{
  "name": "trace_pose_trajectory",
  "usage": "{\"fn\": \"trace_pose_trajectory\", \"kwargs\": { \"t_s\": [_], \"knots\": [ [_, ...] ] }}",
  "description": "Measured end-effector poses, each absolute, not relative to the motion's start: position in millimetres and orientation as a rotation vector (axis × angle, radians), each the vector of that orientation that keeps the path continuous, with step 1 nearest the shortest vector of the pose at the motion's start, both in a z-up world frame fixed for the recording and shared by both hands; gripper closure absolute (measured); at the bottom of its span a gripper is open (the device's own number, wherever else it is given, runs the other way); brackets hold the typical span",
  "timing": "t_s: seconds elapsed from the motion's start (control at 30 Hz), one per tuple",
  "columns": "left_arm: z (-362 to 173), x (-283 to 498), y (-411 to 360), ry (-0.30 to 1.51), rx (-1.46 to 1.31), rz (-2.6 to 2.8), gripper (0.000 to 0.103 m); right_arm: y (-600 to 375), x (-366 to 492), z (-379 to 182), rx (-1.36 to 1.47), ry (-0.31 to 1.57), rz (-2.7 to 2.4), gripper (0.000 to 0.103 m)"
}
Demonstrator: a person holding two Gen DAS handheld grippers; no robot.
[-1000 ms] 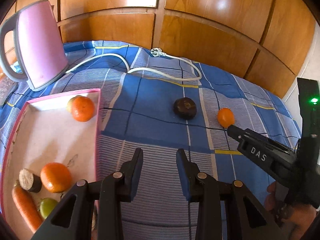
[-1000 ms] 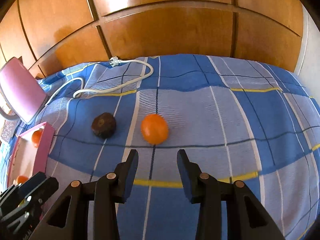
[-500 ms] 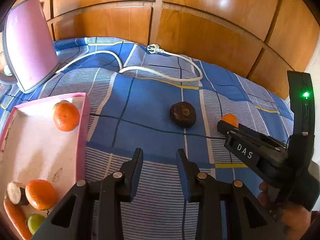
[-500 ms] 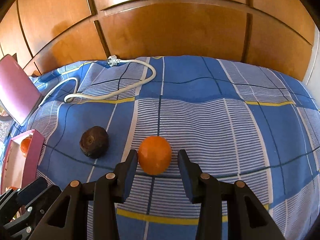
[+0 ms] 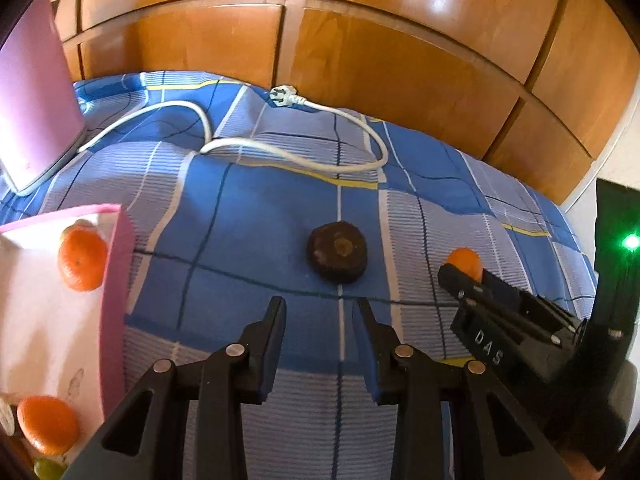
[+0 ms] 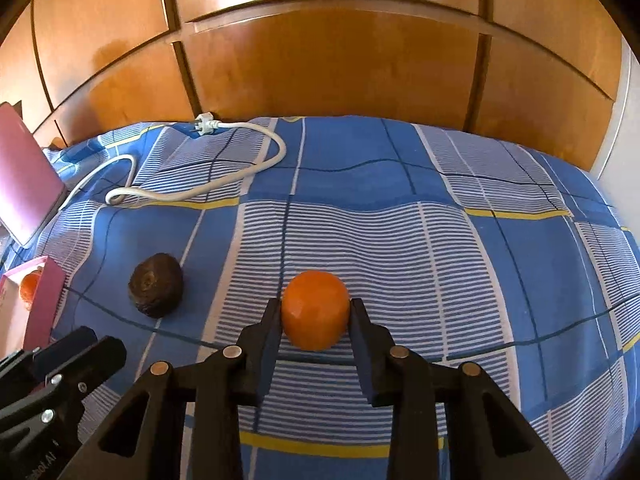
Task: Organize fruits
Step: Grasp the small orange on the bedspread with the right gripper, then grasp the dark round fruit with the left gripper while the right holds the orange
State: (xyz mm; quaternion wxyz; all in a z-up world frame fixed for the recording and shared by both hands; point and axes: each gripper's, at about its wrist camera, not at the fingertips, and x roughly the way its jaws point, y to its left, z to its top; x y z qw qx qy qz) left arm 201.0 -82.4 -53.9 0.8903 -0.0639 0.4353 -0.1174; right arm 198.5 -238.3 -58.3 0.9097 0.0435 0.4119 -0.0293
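A bed (image 6: 460, 248) covered in a blue checked sheet with white stripes and thin yellow lines fills both views; the sheet is lightly wrinkled; behind it stands a wall of glossy orange-brown wooden panels (image 6: 328, 68) catching bright window glare; a strip of white wall shows at the far right edge. The right tool (image 6: 315, 310) is low over the bed with an orange (image 6: 315, 310) between its two black fingers; both fingertips touch the fruit's sides, so it grips the orange, which rests on a striped patch of sheet. Just left of it, apart from the tool, lies a dark brown wrinkled fruit (image 6: 156, 290) on plain blue cloth. The left tool (image 5: 320, 316) hovers open and holds nothing; its fingers point toward that same dark fruit (image 5: 337, 252), which lies beyond the tips, not between them; from this view the right tool (image 5: 460, 276) enters from the right and hides most of the orange (image 5: 466, 262). A pink tray (image 5: 116, 288) with a white floor sits at the left edge of the bed; inside are one orange near its far corner (image 5: 82, 260), another nearer the camera (image 5: 48, 424), and a greenish fruit (image 5: 50, 468) partly cut off by the frame. A white power cord (image 5: 288, 156) loops across the far part of the bed, its plug (image 5: 282, 94) lying near the panels; the cord runs toward a pink kettle (image 5: 32, 108) standing at the far left.
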Motion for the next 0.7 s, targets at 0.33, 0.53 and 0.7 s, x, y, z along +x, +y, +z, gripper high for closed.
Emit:
{"fn": "trace_pose_trajectory", "kwargs": {
  "t_s": [0.33,0.53,0.7],
  "knots": [
    [-55.3,225.9,-102.5,0.905,-0.131,-0.266,0.062,-243.9,197.2,-60.6,0.126,0.841,-0.043,0.069],
    [-62.5,245.9,-110.7,0.927,-0.109,-0.248,0.063,-244.1,197.7,-62.2,0.129,0.843,-0.042,0.069],
    [-67.2,251.5,-110.9,0.917,-0.114,-0.267,0.063,-243.9,197.4,-62.7,0.134,0.842,-0.039,0.069]
  ]
}}
